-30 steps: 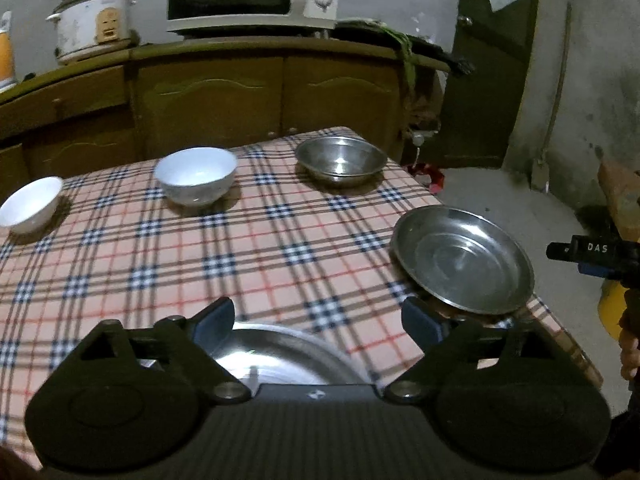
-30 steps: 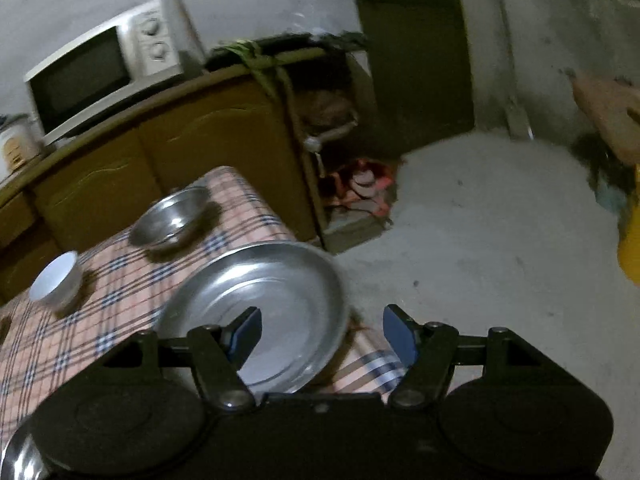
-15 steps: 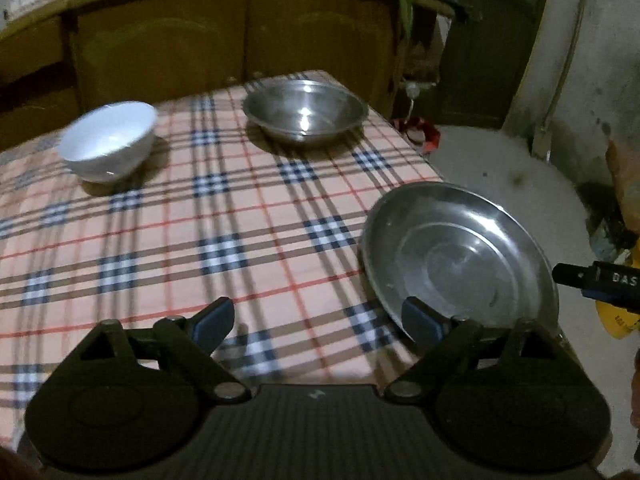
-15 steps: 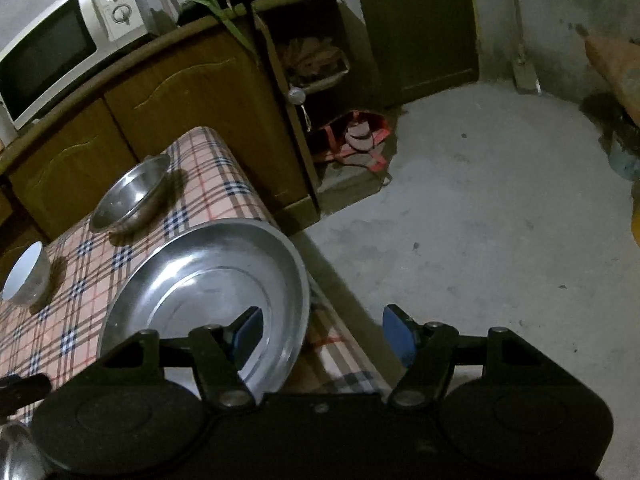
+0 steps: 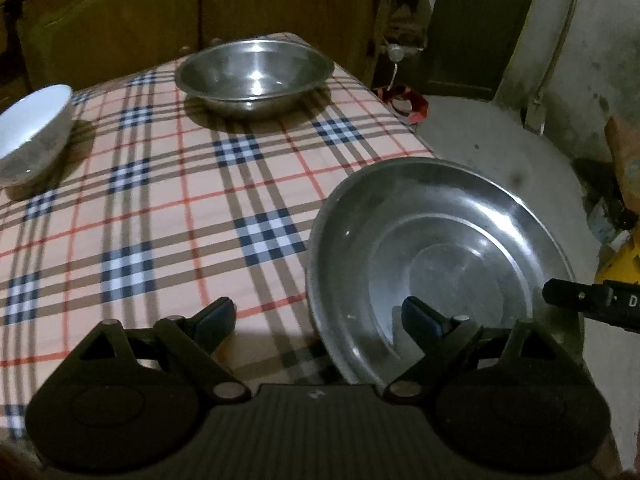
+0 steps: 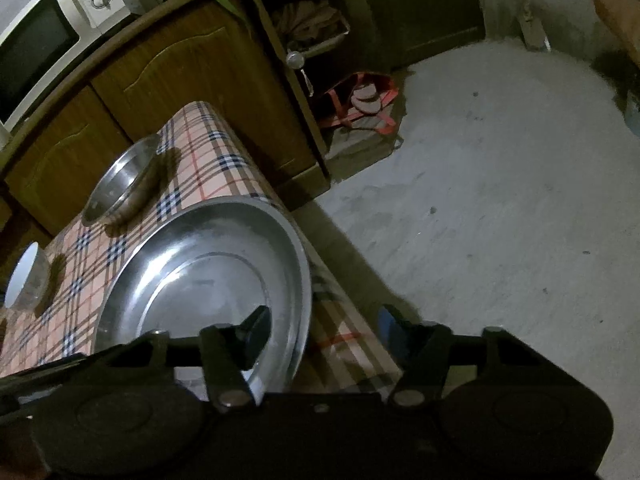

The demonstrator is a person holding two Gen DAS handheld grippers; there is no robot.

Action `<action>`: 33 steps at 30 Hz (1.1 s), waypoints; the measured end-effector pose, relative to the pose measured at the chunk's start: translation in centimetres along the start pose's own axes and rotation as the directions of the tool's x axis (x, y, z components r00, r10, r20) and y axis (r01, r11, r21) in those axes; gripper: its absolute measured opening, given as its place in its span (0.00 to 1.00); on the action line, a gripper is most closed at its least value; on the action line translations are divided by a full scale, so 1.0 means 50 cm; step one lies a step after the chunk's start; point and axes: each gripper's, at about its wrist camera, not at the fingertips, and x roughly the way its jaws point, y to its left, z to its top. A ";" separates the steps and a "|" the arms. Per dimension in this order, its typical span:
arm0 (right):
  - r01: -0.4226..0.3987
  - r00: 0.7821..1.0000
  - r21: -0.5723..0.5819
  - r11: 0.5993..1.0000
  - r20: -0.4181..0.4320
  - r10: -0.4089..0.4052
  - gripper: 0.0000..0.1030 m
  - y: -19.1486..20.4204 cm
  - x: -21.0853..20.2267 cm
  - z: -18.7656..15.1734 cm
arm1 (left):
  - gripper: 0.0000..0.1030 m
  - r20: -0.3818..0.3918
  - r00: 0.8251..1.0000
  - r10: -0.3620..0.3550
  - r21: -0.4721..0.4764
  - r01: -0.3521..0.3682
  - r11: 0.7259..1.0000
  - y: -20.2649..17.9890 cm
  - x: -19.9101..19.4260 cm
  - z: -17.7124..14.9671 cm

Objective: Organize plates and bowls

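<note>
A wide steel plate [image 5: 440, 248] [image 6: 200, 272] lies at the table's right edge on the checked cloth. My left gripper [image 5: 316, 316] is open and straddles the plate's near-left rim, one fingertip over the plate and one over the cloth. My right gripper [image 6: 322, 326] straddles the plate's right rim. Its jaws are closing, with a gap still showing between the pads and the rim. One of its fingers [image 5: 580, 304] reaches in at the plate's right side. A steel bowl [image 5: 256, 72] [image 6: 120, 180] sits at the far corner. A white bowl [image 5: 32, 132] [image 6: 24, 276] stands to the left.
Wooden cabinets [image 5: 120, 20] stand just behind the table, with a microwave [image 6: 40, 52] on top. The table edge [image 6: 344, 308] drops to a concrete floor [image 6: 500, 200] on the right. A red bag [image 6: 360, 100] lies on the floor by the cabinet, and a yellow object [image 5: 620, 264] is at far right.
Both grippers have come down closer to the wide steel plate. The left one swung right, away from another steel plate near it. The right jaws have narrowed around the rim.
</note>
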 end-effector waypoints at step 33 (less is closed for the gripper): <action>-0.042 0.981 -0.126 0.991 0.183 0.065 0.24 0.070 -0.157 -0.064 | 0.27 0.204 0.978 0.041 0.166 -0.076 0.983 -0.057 -0.199 -0.033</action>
